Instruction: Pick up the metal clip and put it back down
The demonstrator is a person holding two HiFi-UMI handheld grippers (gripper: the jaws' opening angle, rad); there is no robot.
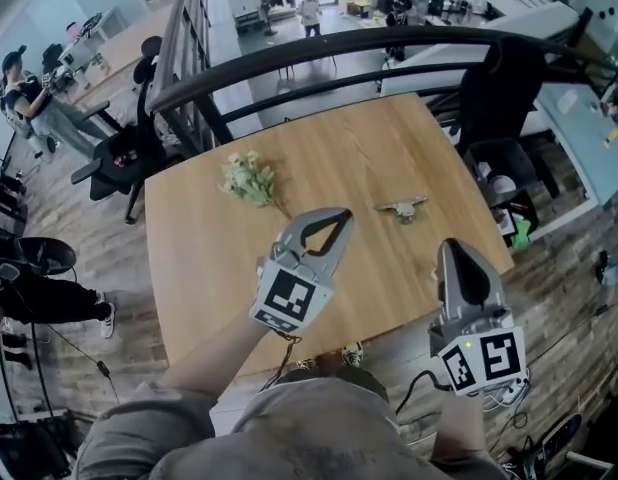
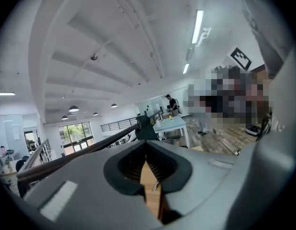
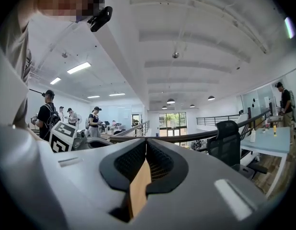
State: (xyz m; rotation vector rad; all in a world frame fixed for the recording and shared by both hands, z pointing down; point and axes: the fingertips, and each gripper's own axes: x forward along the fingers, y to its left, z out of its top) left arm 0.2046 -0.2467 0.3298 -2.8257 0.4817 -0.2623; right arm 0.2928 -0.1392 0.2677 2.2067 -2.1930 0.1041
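Observation:
The metal clip (image 1: 404,208) lies on the wooden table (image 1: 329,148), right of centre. My left gripper (image 1: 345,214) hovers over the table just left of the clip, apart from it, with its jaws closed together and nothing between them. In the left gripper view my left gripper (image 2: 146,147) shows both jaws meeting at the tips, and a small metallic piece (image 2: 156,185) shows through the gap below them. My right gripper (image 1: 451,246) is near the table's front right edge, below the clip. In the right gripper view my right gripper (image 3: 146,148) is also closed and empty.
A small bunch of pale flowers (image 1: 247,178) lies on the table's left part. A black railing (image 1: 319,53) runs behind the far edge. A black office chair (image 1: 124,148) stands to the left, and a black bin (image 1: 501,163) stands to the right. People stand on the floor beyond.

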